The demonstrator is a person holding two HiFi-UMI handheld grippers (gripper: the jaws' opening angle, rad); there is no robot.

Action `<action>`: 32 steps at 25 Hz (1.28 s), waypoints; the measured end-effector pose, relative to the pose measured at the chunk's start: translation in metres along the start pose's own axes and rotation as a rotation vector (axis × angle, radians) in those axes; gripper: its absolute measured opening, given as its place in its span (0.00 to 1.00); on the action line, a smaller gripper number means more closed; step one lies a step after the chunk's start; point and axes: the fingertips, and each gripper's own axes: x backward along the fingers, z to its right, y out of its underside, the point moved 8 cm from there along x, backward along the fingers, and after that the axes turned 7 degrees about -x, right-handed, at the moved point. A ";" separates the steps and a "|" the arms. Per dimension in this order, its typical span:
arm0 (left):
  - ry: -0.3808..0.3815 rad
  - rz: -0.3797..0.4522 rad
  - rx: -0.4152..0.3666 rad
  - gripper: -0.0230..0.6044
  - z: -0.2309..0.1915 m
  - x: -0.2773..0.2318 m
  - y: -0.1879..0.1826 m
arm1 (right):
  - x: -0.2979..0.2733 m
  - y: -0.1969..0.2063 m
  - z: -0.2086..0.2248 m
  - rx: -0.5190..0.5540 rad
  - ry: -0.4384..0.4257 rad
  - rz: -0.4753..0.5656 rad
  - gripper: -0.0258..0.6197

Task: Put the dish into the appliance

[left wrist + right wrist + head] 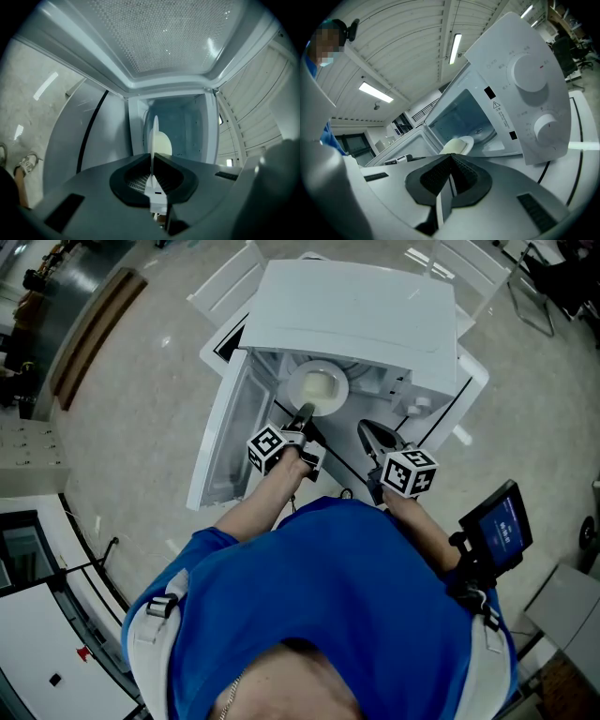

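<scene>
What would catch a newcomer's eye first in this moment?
The white microwave stands in the middle of the head view with its door swung open to the left. The left gripper is shut on the rim of a pale dish, holding it at the open cavity. The right gripper hangs beside it, shut and empty.
</scene>
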 end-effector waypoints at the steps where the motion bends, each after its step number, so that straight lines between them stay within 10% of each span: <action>1: -0.005 0.001 -0.001 0.06 -0.001 -0.005 -0.001 | -0.002 -0.002 0.003 -0.002 0.001 0.000 0.04; 32: -0.083 0.015 0.034 0.06 -0.004 -0.067 -0.013 | -0.015 -0.005 0.022 -0.021 0.017 -0.024 0.04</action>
